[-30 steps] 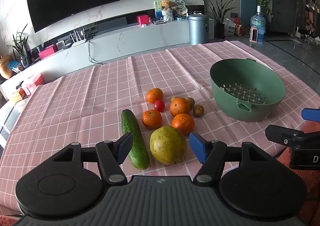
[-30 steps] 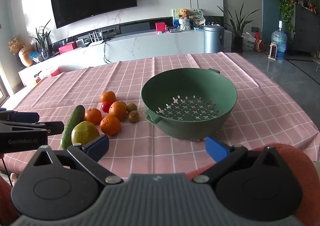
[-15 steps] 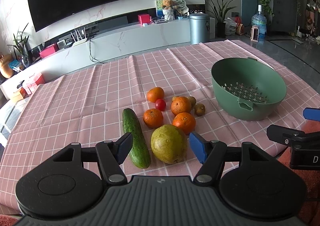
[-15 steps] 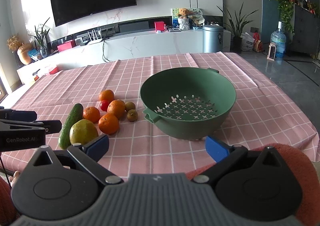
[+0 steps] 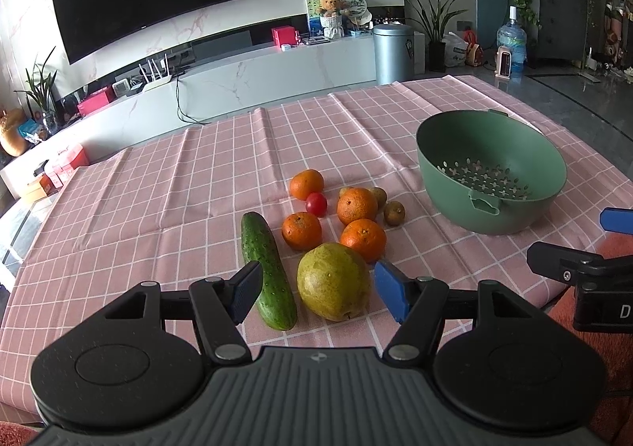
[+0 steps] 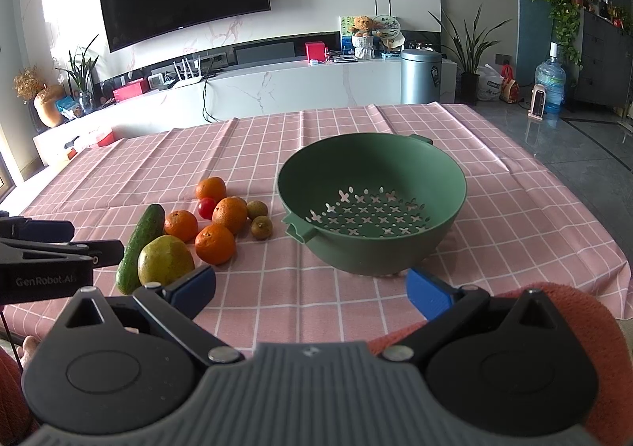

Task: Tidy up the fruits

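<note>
While every fruit lies loose on the pink checked tablecloth (image 5: pixel 166 185) and the green colander (image 6: pixel 372 173) stands empty to their right, the sorting looks not yet begun, and the step in hand seems to be choosing a first piece. The left gripper (image 5: pixel 318 293) hangs above the near edge of the pile with its jaws wide and nothing between the pads; the yellow-green pear (image 5: pixel 334 282) and the near end of the cucumber (image 5: pixel 267 262) lie framed below and beyond them, untouched. The right gripper (image 6: pixel 312 291) is likewise spread wide and empty, aimed at the colander's near wall. Four mandarins, a cherry tomato (image 5: pixel 316 204) and some small brown fruits, likely kiwis, cluster behind the pear. A sensible next move would lower the left jaws around the pear, squeezing gently since it is broad and rounded.
</note>
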`<action>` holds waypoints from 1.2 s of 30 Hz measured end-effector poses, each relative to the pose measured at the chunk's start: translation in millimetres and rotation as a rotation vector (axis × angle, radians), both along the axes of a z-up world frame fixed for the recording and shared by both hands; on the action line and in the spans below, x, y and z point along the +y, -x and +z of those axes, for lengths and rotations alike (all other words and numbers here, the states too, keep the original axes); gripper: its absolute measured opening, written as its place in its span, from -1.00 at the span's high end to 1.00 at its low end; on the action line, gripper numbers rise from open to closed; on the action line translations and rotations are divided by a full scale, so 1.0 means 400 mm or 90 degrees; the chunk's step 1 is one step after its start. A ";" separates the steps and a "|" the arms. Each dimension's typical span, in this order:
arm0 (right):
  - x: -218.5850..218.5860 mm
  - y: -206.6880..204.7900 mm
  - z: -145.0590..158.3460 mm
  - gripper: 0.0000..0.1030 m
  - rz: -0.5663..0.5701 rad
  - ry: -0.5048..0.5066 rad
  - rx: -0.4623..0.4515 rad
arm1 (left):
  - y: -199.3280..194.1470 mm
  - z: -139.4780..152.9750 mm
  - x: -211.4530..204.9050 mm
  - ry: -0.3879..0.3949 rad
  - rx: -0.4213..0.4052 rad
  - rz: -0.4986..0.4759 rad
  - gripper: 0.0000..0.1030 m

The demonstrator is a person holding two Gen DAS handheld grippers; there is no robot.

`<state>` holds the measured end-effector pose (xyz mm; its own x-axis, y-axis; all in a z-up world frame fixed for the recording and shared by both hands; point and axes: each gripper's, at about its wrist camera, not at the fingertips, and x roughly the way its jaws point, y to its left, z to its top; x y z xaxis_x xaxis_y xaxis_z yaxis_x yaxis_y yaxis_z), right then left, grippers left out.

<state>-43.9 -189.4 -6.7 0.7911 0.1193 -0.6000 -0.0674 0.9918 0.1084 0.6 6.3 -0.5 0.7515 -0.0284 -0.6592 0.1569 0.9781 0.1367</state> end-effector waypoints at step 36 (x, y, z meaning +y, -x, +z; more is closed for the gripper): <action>0.009 -0.006 -0.004 -0.91 -0.003 0.021 0.008 | 0.002 0.000 -0.002 0.005 0.003 0.002 -0.49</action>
